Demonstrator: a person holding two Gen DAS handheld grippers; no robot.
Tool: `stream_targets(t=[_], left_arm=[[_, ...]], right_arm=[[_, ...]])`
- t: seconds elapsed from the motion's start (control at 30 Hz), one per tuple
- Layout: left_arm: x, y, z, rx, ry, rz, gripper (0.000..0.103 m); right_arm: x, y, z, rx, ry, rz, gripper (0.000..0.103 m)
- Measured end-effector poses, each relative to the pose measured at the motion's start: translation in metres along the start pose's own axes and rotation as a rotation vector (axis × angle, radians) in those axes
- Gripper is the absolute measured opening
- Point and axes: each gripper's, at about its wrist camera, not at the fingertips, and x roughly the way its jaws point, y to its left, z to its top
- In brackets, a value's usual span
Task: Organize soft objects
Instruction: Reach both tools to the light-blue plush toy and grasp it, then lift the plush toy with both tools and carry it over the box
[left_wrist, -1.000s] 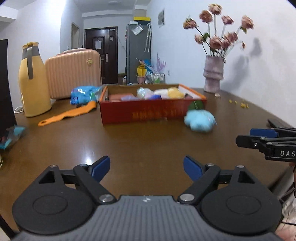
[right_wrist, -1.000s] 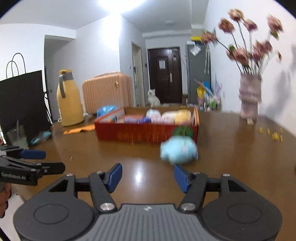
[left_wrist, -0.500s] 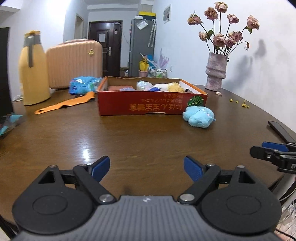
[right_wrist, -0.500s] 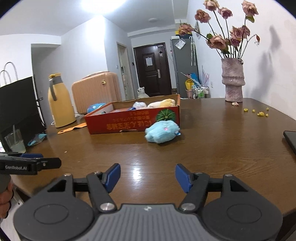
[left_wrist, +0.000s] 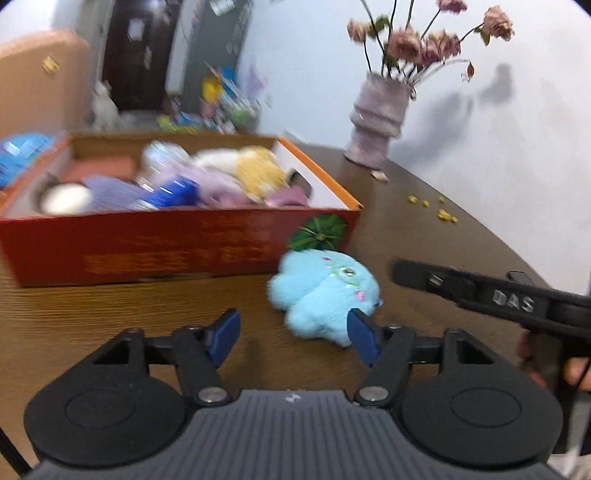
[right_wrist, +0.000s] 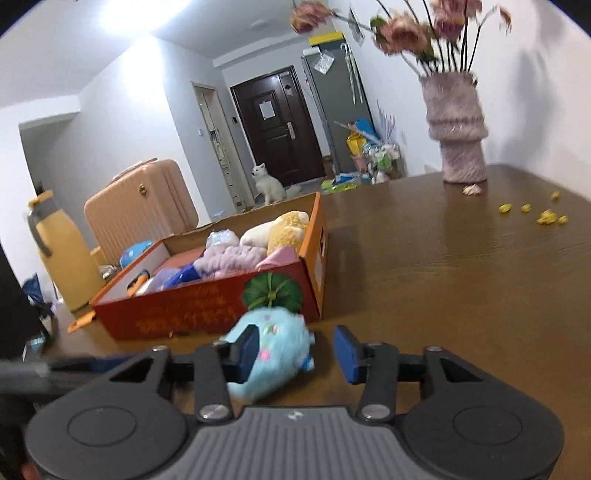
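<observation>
A light blue plush toy (left_wrist: 325, 291) (right_wrist: 275, 345) lies on the brown table (left_wrist: 110, 317) in front of the red cardboard box (left_wrist: 147, 240) (right_wrist: 207, 314). The box holds several soft items. My left gripper (left_wrist: 294, 338) is closing just short of the plush with nothing between its fingers, and its right fingertip (left_wrist: 364, 339) is at the toy's near edge. My right gripper (right_wrist: 297, 352) is closing with the plush between its jaws. The toy is against the left pad (right_wrist: 248, 350) and apart from the right one. The right gripper (left_wrist: 480, 295) also shows beside the plush.
A pink vase of dried roses (left_wrist: 380, 122) (right_wrist: 456, 136) stands at the table's far right, with yellow crumbs (right_wrist: 546, 216) near it. Behind the box are a peach suitcase (right_wrist: 136, 206) and a yellow jug (right_wrist: 62, 251). A white dog (right_wrist: 269, 184) sits by the door.
Both grippers have moved forward to the blue plush and the box, and their jaws have narrowed. The plush now lies between the right gripper's fingers.
</observation>
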Motion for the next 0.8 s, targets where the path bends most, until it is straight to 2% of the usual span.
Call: stream_targets(t=[0.1,0.17,0.2,0.3,0.37,0.4,0.43,0.47,0.53,0.73,0.8], left_arm=[[0.025,0.006,0.009,-0.039,0.036,-0.054,0.060],[0.037,0.010,0.012,-0.055,0.046,-0.080,0.058],[0.041,0.011,0.012,-0.057,0.054,-0.108,0.051],[0.042,0.015,0.009,-0.073,0.044,-0.135,0.050],[0.041,0.017,0.010,-0.088,0.052,-0.147,0.046],[0.039,0.017,0.011,-0.089,0.054,-0.145,0.043],[0.037,0.016,0.011,-0.092,0.059,-0.146,0.030],[0.032,0.015,0.011,-0.094,0.064,-0.167,0.030],[0.019,0.011,0.005,-0.085,0.051,-0.149,0.028],[-0.041,0.019,-0.039,-0.112,0.044,-0.160,0.028],[-0.066,0.028,-0.051,-0.118,0.024,-0.129,0.028]], right_arm=[[0.028,-0.006,0.009,0.018,0.028,0.027,0.040],[0.045,-0.008,0.011,0.026,0.050,0.043,0.035],[0.051,-0.008,0.010,0.028,0.061,0.054,0.033],[0.062,-0.013,0.004,0.068,0.069,0.100,0.029],[0.062,-0.015,0.002,0.071,0.070,0.110,0.029],[0.062,-0.015,0.001,0.080,0.074,0.112,0.028],[0.061,-0.016,0.001,0.091,0.076,0.112,0.028],[0.059,-0.014,0.000,0.096,0.081,0.109,0.027],[0.051,-0.007,-0.004,0.085,0.093,0.111,0.027],[0.002,0.026,-0.041,0.079,0.116,0.141,0.027],[-0.014,0.041,-0.055,0.081,0.128,0.162,0.027]])
